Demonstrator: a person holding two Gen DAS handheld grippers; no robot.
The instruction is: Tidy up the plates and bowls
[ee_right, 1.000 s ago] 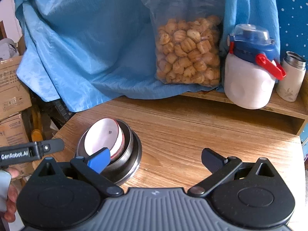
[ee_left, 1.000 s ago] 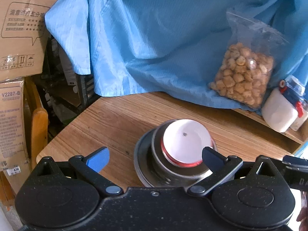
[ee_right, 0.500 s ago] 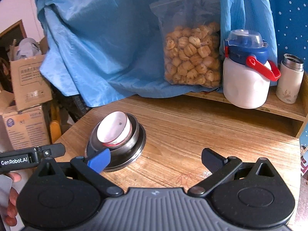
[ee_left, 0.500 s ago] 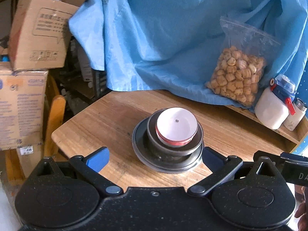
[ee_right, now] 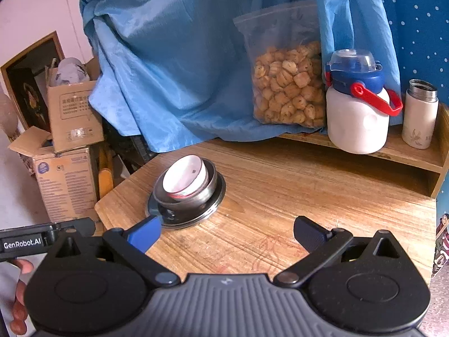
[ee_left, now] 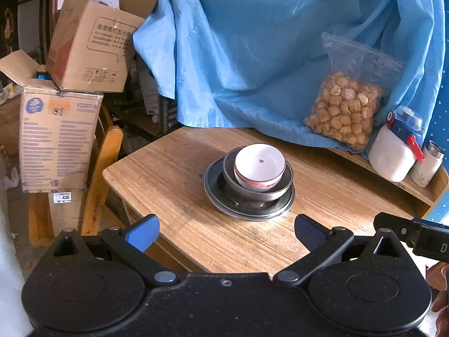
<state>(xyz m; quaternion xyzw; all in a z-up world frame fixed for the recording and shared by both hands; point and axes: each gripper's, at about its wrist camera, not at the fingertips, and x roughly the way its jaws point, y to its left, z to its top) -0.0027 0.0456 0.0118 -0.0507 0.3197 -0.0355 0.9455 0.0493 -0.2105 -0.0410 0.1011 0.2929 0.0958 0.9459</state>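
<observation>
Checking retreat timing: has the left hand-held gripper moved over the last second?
Yes. The left hand-held gripper has backed away from the stacked white bowl on the wooden table, which looks smaller and farther now; jaws open.

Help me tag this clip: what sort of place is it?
Probably a cluttered home room used partly for storage: a wooden table holds stacked dishes, a bag of snacks leans on blue cloth, and cardboard boxes pile up beside it.
</observation>
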